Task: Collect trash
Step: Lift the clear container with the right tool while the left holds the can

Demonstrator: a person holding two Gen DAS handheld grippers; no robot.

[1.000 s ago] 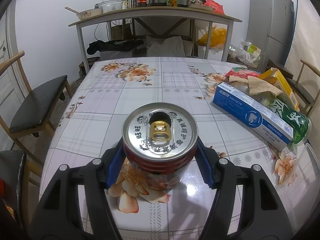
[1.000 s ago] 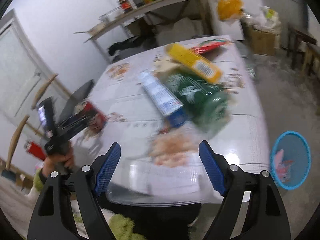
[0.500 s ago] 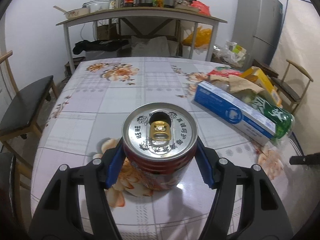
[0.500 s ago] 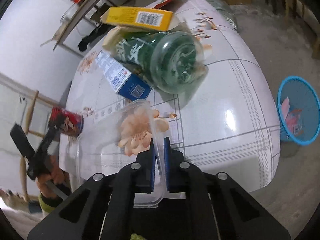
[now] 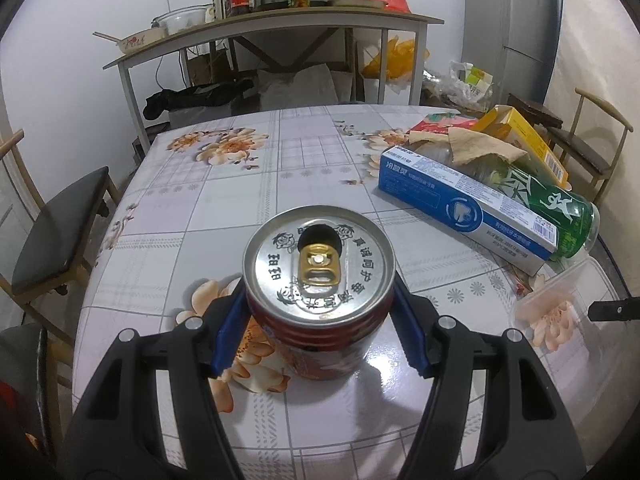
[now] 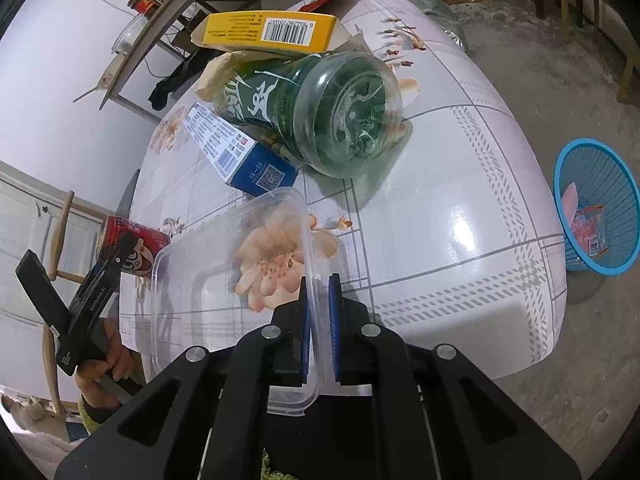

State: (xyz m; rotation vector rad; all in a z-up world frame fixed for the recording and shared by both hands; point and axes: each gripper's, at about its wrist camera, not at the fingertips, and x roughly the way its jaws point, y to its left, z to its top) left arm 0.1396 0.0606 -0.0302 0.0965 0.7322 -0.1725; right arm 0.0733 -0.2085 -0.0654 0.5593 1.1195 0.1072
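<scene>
My left gripper (image 5: 318, 320) is shut on a red drink can (image 5: 320, 280) with an opened silver top, held upright over the flowered table (image 5: 224, 200). The can also shows in the right wrist view (image 6: 132, 246). My right gripper (image 6: 319, 312) is shut on the rim of a clear plastic container (image 6: 224, 264), tilted at the table's near edge; it also shows in the left wrist view (image 5: 556, 312). A green bottle (image 6: 312, 108), a blue toothpaste box (image 6: 236, 148) and a yellow box (image 6: 268, 32) lie on the table.
A blue trash basket (image 6: 596, 208) with some wrappers stands on the floor right of the table. A chair (image 5: 56, 228) stands at the table's left and another chair (image 5: 588, 148) at its right. A shelf table (image 5: 272, 28) with jars and a fridge (image 5: 516, 28) stand behind.
My right gripper closed on the clear container's rim and now holds it tilted at the table edge. My left gripper kept hold of the can and shifted slightly.
</scene>
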